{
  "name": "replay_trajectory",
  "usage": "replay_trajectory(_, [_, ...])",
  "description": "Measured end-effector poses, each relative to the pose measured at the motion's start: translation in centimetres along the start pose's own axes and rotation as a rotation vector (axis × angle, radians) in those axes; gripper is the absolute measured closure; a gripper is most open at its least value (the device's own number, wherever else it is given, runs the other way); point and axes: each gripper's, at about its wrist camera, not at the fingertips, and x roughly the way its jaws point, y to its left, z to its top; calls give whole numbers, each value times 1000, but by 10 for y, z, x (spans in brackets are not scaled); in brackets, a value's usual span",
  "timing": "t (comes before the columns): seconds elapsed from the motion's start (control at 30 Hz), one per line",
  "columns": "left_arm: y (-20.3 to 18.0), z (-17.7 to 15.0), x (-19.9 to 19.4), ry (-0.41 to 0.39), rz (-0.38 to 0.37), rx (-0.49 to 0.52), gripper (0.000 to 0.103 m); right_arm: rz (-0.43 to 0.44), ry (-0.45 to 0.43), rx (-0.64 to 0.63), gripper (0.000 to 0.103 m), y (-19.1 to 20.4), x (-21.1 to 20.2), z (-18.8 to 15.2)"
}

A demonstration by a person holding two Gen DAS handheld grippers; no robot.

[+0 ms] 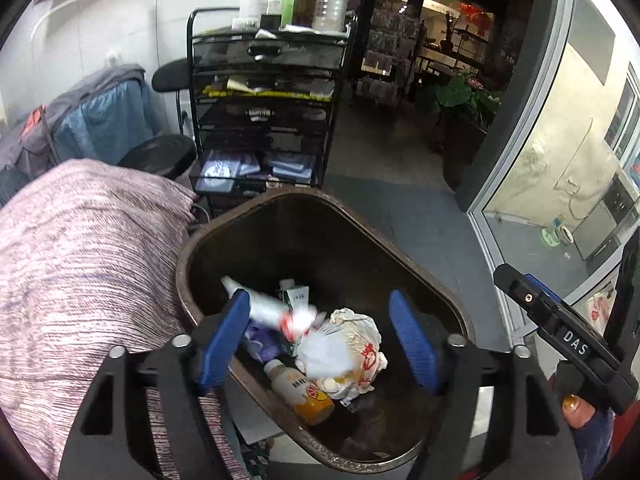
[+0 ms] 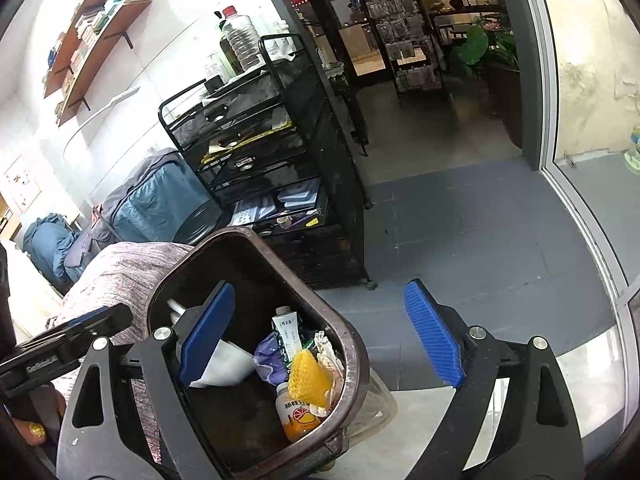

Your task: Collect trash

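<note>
A dark brown trash bin [image 1: 185, 264] [image 2: 354, 344] stands below both grippers. Inside it lie an orange juice bottle [image 1: 300, 390] [image 2: 296, 416], a crumpled white bag with red print [image 1: 354, 344], a small carton [image 1: 298, 294] [image 2: 288, 332], a yellow foam net [image 2: 308, 376] and a purple wrapper [image 2: 270, 360]. A blurred white bottle [image 1: 264, 308] shows inside the bin just beyond my left pad, untouched. My left gripper [image 1: 320, 340] hangs open over the bin's mouth. My right gripper [image 2: 320, 334] is open too, spanning the bin's right rim, holding nothing.
A pink striped cushion [image 1: 80, 260] presses against the bin's left side. Behind the bin stands a black mesh cart [image 1: 264, 120] [image 2: 272, 152] with bottles on top. A glass door frame [image 1: 520, 184] runs along the right, with grey floor [image 2: 460, 240] between.
</note>
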Motion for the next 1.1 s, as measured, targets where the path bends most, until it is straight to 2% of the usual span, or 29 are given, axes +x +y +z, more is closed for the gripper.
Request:
replay_trajectory(0.07, [0, 0, -6, -18, 6, 4, 18, -2, -1, -4, 17, 1, -1, -1])
replay_trajectory(0.17, [-1, -2, -19, -52, 8, 4, 9, 3, -7, -15, 16, 5, -3, -1])
replay_trajectory(0.33, [-1, -6, -46, -121, 48, 18, 6, 12, -39, -55, 15, 20, -12, -2])
replay_trajectory(0.47, [10, -13, -73, -181, 69, -22, 6, 27, -78, -101, 12, 34, -23, -5])
replay_trajectory(0.63, [30, -27, -106, -250, 129, -80, 6, 88, -156, -198, 7, 66, -44, -14])
replay_trajectory(0.77, [44, -43, -134, -307, 246, -117, 6, 125, -213, -260, 6, 96, -59, -25])
replay_trajectory(0.87, [56, -58, -153, -348, 304, -148, 6, 182, -214, -293, 6, 119, -68, -36])
replay_trajectory(1.1, [77, -96, -187, -393, 488, -210, 6, 243, -247, -378, 6, 166, -91, -70])
